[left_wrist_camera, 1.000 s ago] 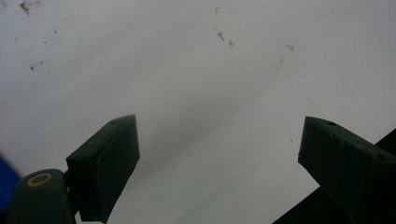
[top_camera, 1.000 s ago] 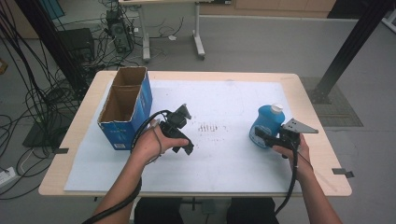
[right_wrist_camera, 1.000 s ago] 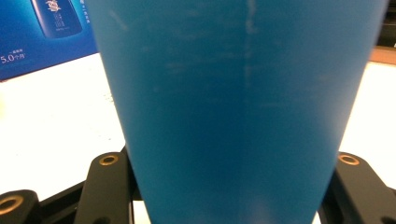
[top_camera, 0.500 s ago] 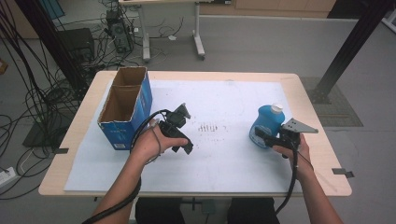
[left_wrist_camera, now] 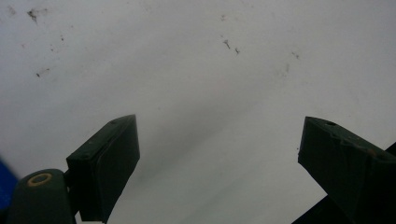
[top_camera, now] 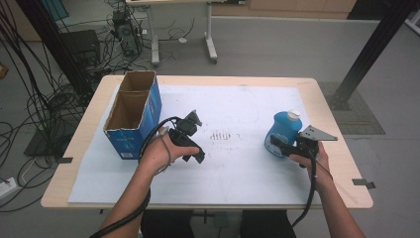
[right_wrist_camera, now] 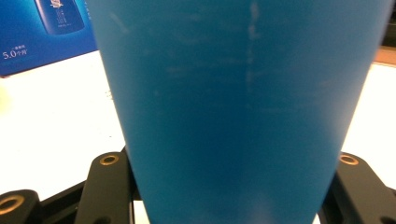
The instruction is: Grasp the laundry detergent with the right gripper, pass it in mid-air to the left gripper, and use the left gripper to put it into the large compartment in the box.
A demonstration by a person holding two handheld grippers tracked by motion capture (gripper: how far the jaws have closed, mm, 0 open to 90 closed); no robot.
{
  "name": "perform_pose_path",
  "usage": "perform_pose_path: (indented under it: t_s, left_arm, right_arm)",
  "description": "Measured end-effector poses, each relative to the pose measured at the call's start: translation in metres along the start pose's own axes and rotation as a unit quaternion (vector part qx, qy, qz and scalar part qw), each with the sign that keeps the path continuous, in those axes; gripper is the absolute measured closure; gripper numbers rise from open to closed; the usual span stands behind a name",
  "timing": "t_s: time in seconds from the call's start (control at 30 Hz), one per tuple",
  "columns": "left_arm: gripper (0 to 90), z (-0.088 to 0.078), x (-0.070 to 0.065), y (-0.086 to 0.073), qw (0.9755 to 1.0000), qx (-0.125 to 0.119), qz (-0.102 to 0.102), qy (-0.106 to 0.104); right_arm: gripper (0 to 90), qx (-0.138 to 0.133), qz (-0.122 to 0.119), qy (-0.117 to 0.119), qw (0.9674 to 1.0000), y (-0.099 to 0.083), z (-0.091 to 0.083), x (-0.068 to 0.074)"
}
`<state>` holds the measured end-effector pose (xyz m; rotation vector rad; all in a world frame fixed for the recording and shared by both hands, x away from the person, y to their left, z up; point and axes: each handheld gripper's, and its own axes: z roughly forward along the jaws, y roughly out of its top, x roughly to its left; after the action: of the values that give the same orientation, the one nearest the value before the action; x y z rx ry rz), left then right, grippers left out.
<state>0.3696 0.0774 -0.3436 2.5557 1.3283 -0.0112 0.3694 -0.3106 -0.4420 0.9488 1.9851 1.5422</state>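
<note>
Blue bottle held tight on the right

Blue bottle (top_camera: 284, 130) comes last in this walk from left to right. First, at the left, an open cardboard box (top_camera: 132, 113) stands on the white surface (top_camera: 237, 106), likely waiting for the bottle to go in. Next to it, the left hand-held gripper (top_camera: 194, 121) rests low with its jaws spread wide and nothing between them, so it looks like it is waiting. Far right, the right hand-held gripper (top_camera: 273, 144) squeezes the bottle, which stands upright. Its own view shows the bottle (right_wrist_camera: 243, 107) up close, with the jaws hugging both sides.
</note>
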Motion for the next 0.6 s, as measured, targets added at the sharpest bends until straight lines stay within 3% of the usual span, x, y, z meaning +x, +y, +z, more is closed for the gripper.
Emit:
perform_pose_path:
  t_s: [0.6]
  left_arm:
    - [13.1,-0.012,-0.001,0.004,0.9998,-0.006,0.017,0.006]
  right_arm:
    - [43.1,0.012,0.004,-0.001,0.9999,0.003,0.000,0.000]
